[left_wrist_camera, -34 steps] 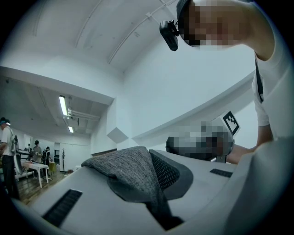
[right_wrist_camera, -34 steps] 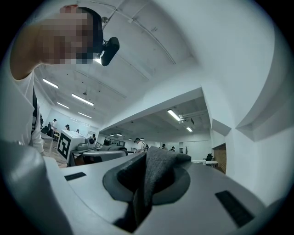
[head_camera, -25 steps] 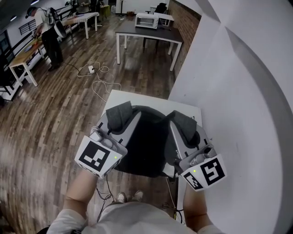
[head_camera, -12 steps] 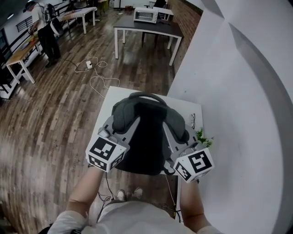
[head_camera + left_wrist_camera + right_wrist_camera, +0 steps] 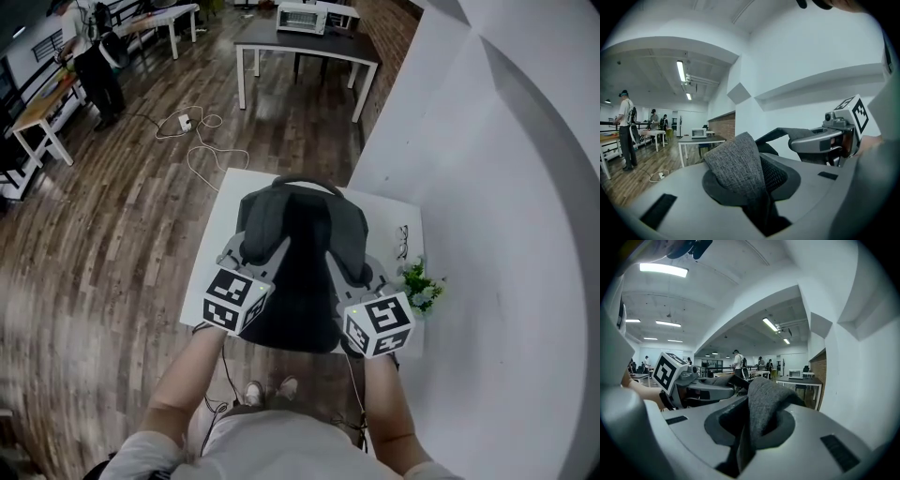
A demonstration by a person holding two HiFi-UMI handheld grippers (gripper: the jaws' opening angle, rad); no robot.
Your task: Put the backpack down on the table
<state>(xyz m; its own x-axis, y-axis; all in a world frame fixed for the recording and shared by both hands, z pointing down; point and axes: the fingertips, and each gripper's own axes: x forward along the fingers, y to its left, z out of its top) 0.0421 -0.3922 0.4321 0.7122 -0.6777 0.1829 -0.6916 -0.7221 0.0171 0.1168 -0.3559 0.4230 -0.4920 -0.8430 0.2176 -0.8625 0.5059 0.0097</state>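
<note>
Backpack [image 5: 302, 281] lies on the small white table [image 5: 222, 234], dark back panel up, carry handle [image 5: 305, 183] at the far end, near end at the table's near edge. The table stands against the white wall [image 5: 487, 187]. A small green plant [image 5: 420, 286] stands on the table just beside the pack's right side, close to my right claw. Left gripper [image 5: 246, 251] is at the pack's left shoulder strap [image 5: 736, 164]: grey weave folded up and over between the jaws, black underside running down into the slot. These jaws have just been opening; the strap sits between them with dark slack beside it, so I read the grip as loosened, not pinching. Right gripper [image 5: 361, 274] is on the right shoulder strap [image 5: 766, 404]: jaws close together, the strap bunched and clamped in the narrow slot, its grey fold humped above the pads. Both claws point across the pack toward the far end, roughly parallel, one on each side of the back panel.
</note>
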